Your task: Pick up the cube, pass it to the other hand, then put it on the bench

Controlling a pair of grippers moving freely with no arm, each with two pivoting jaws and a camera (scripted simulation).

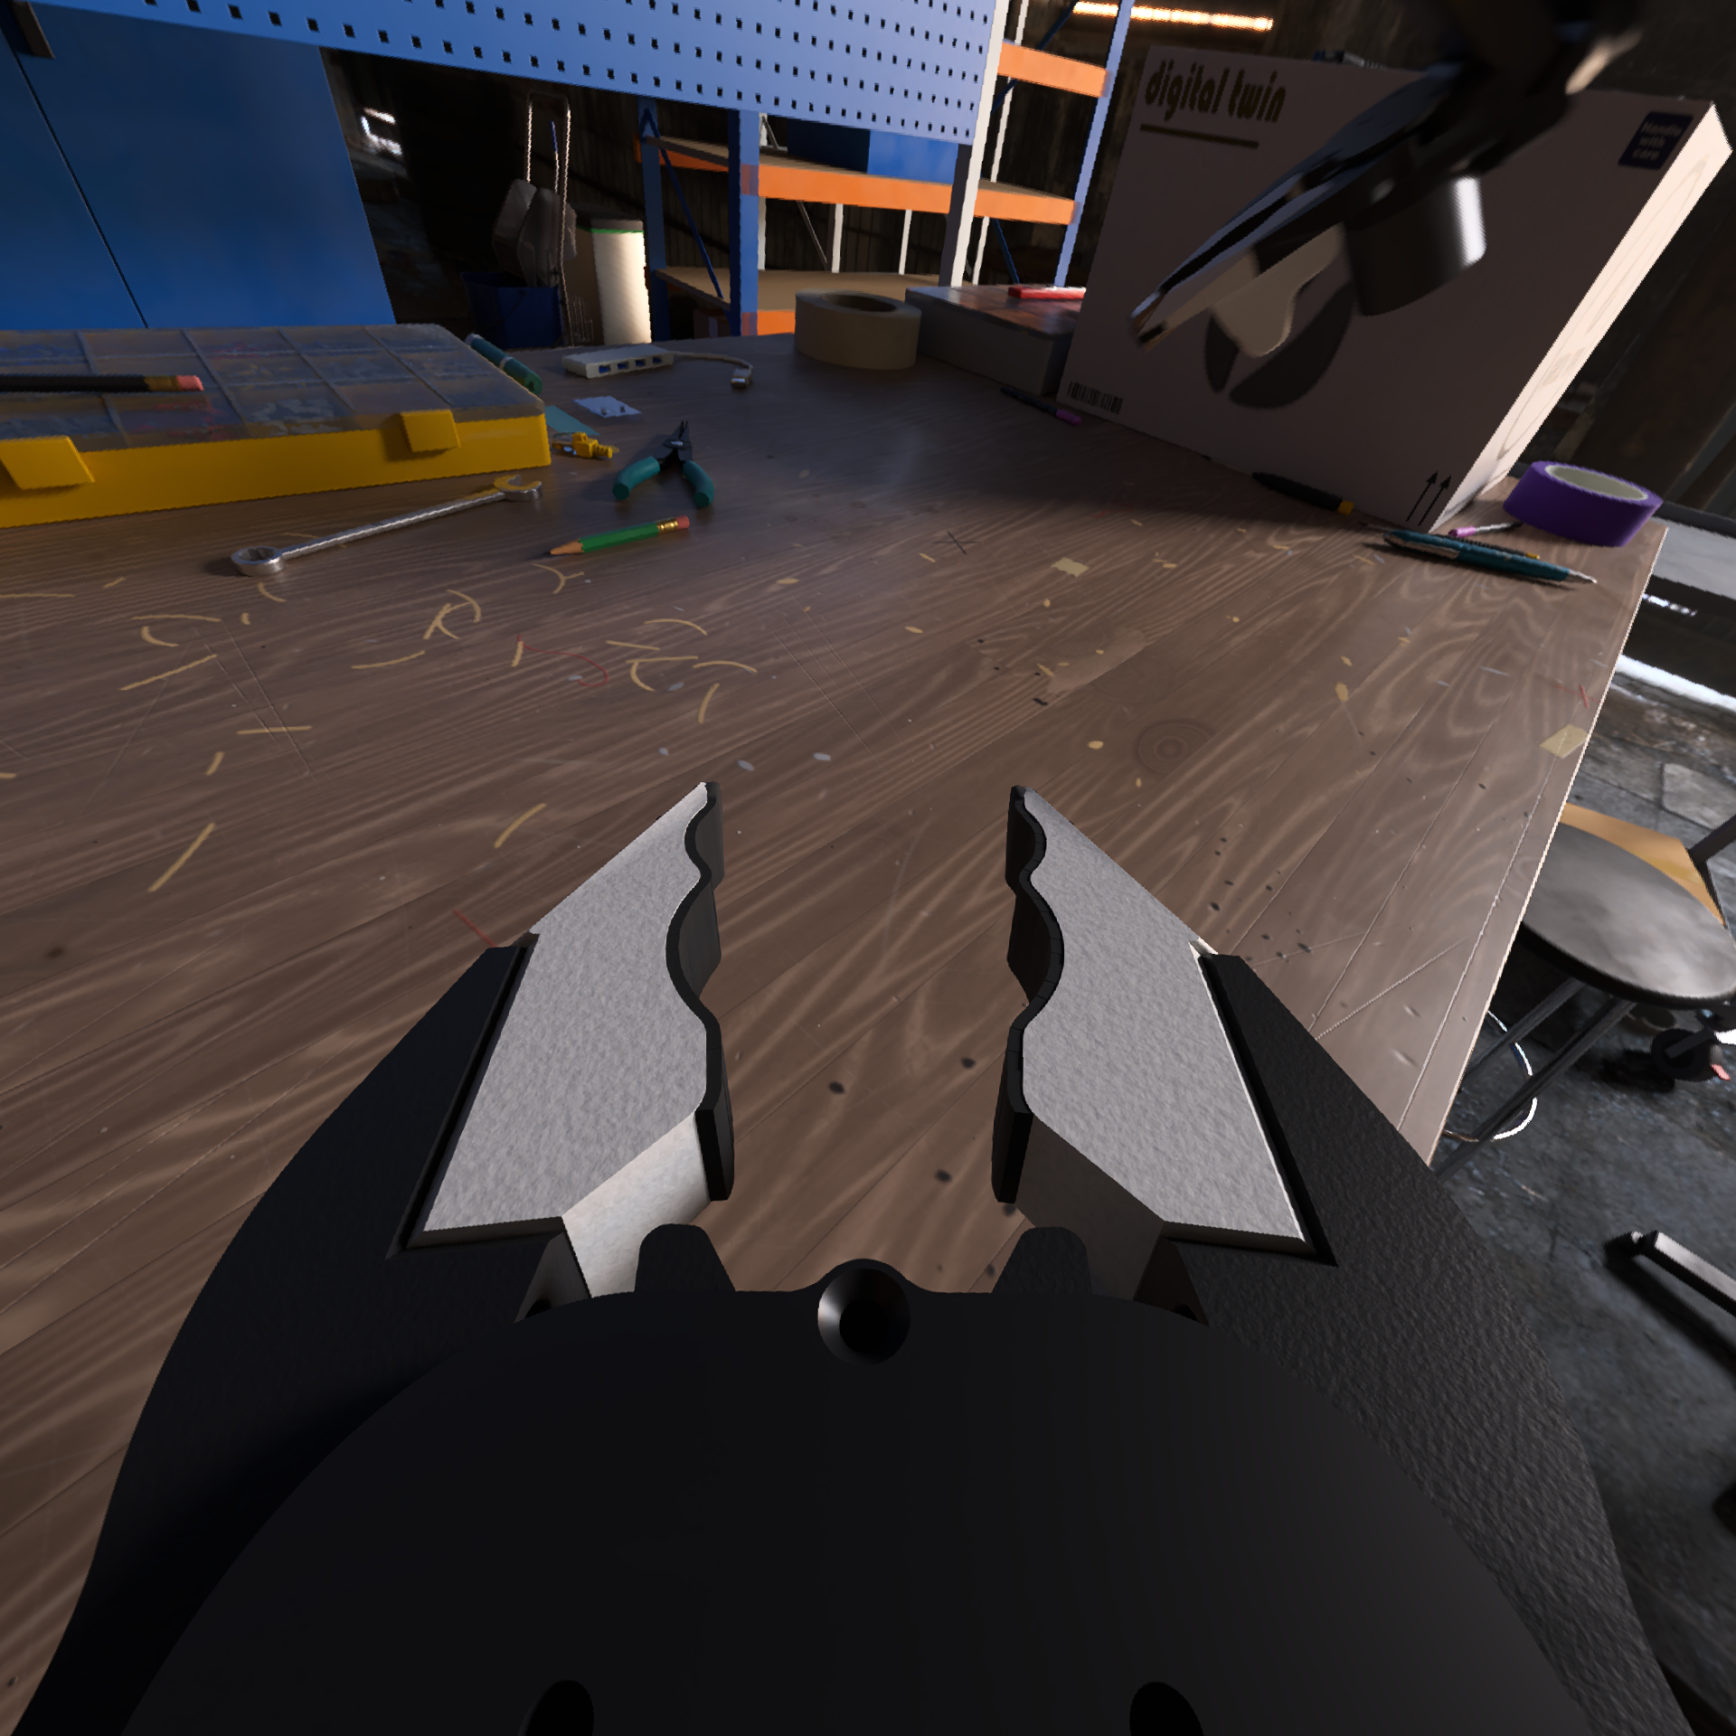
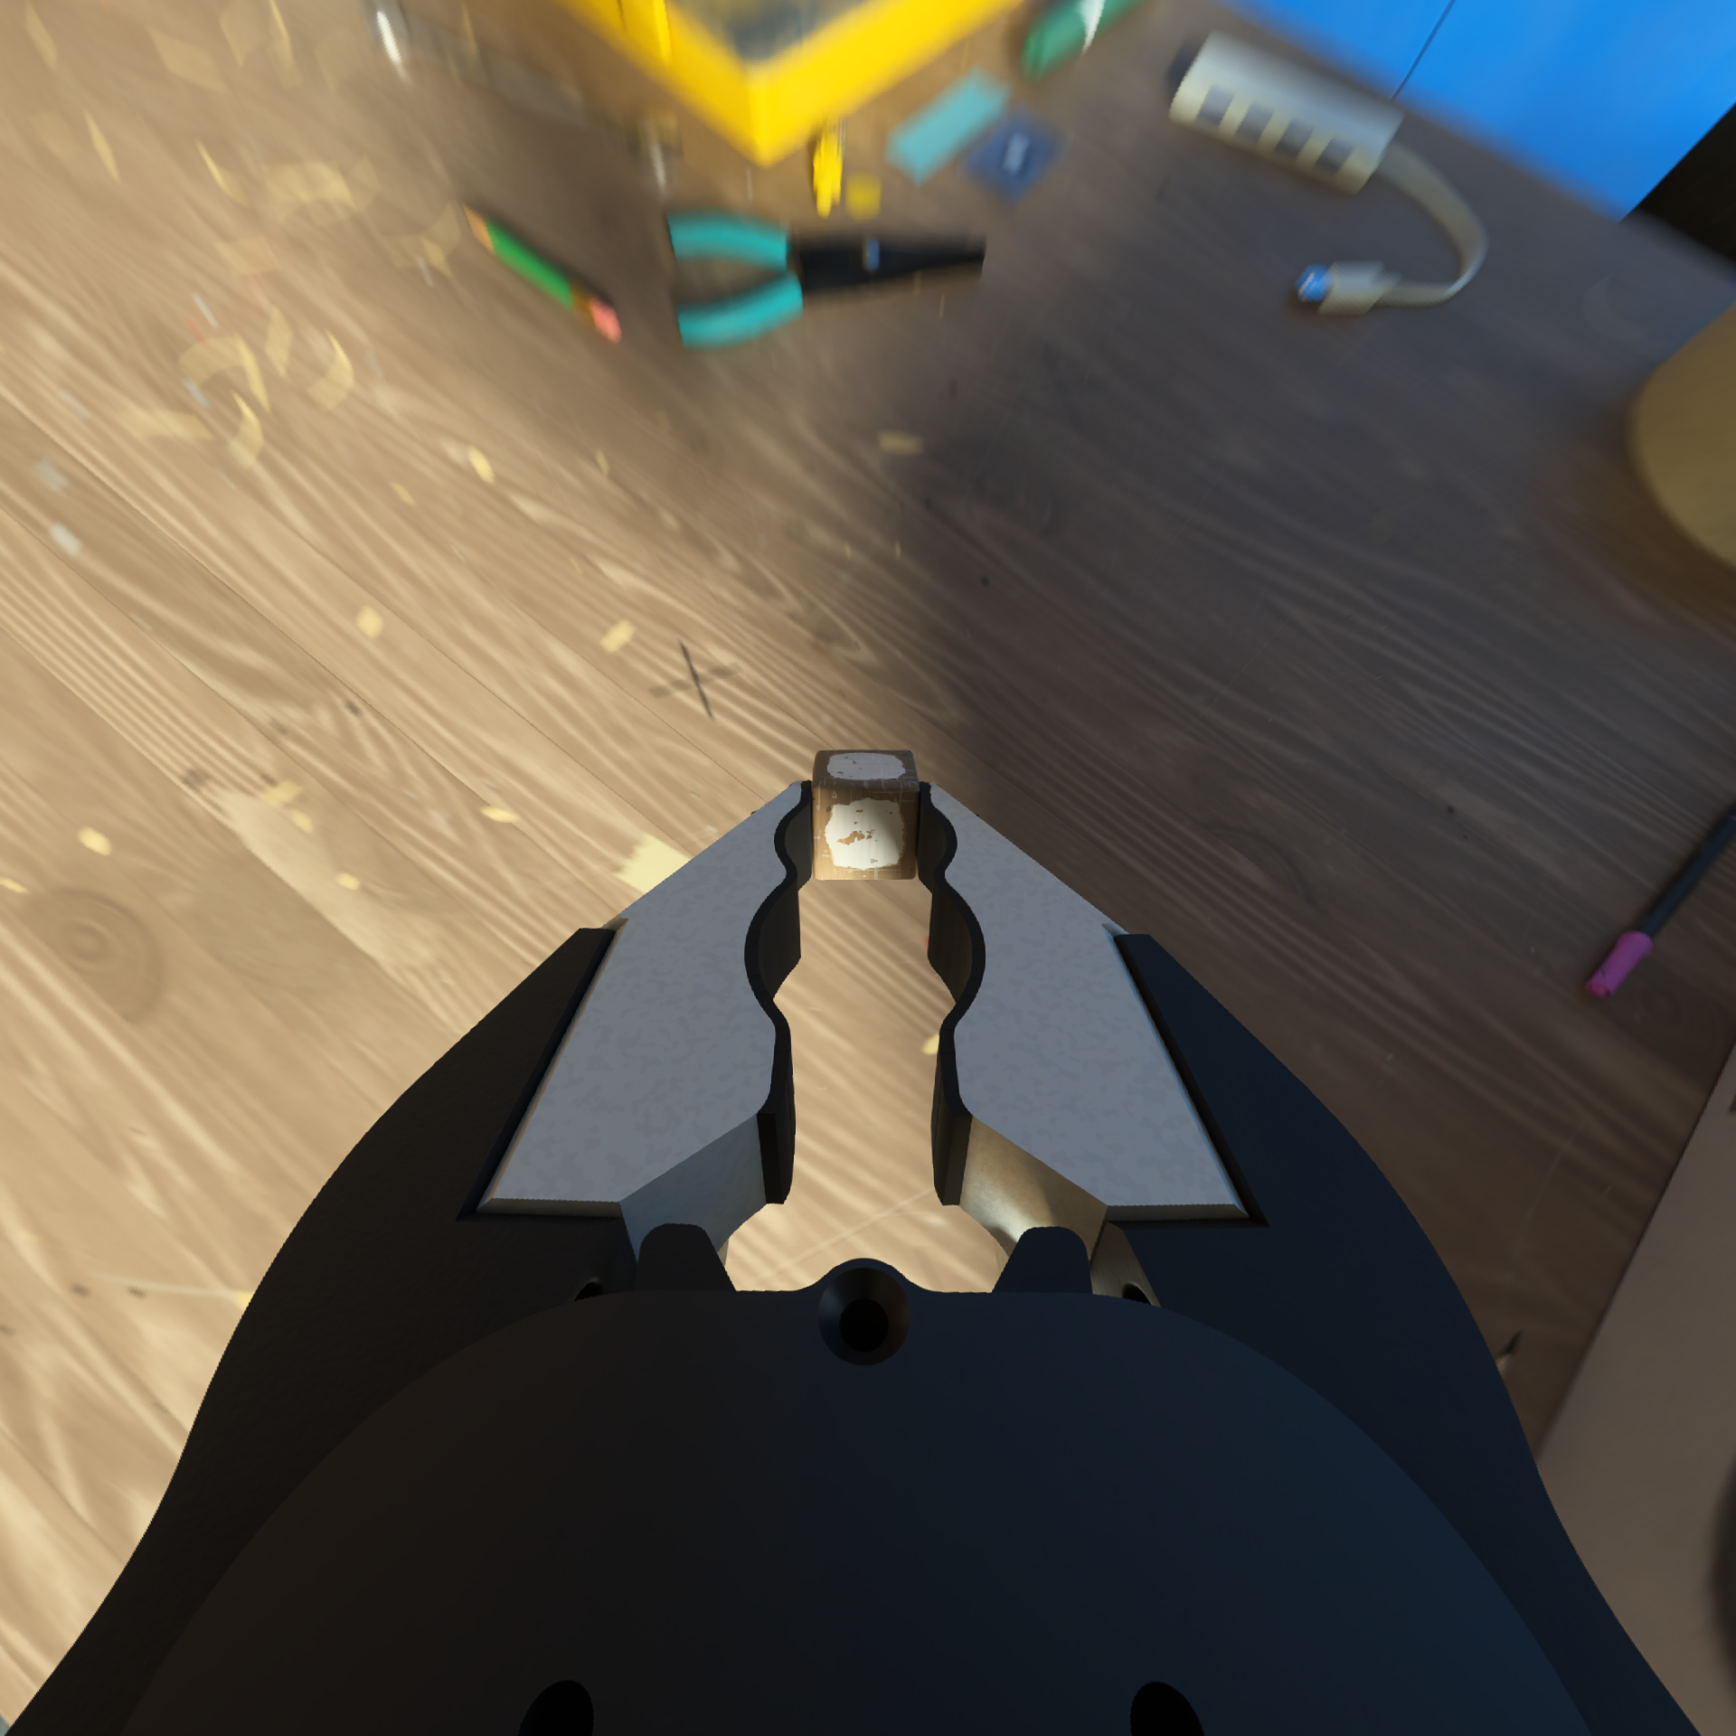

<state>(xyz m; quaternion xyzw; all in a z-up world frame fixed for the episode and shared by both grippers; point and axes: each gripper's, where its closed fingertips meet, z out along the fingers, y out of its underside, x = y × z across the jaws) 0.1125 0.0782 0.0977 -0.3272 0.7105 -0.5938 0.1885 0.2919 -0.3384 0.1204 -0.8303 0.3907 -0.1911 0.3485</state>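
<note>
A small brown cube [image 2: 864, 827] with worn white patches sits between the tips of my right gripper [image 2: 864, 808], which is shut on it and holds it above the wooden bench [image 2: 376, 751]. The view is blurred at the far end. My left gripper [image 1: 860, 798] is open and empty, low over the bench [image 1: 845, 611]. In the left wrist view my right gripper [image 1: 1165, 315] shows blurred at the upper right, in front of a cardboard box; the cube is not visible there.
A yellow parts case [image 1: 263, 451], a wrench [image 1: 376, 531], teal pliers [image 1: 672, 465] and a green pencil [image 1: 625, 535] lie at the far left. A cardboard box [image 1: 1362, 282], purple tape [image 1: 1583, 503], beige tape [image 1: 855, 324] and pens [image 1: 1484, 554] lie at the right. The bench edge and a stool [image 1: 1635, 930] are at the right.
</note>
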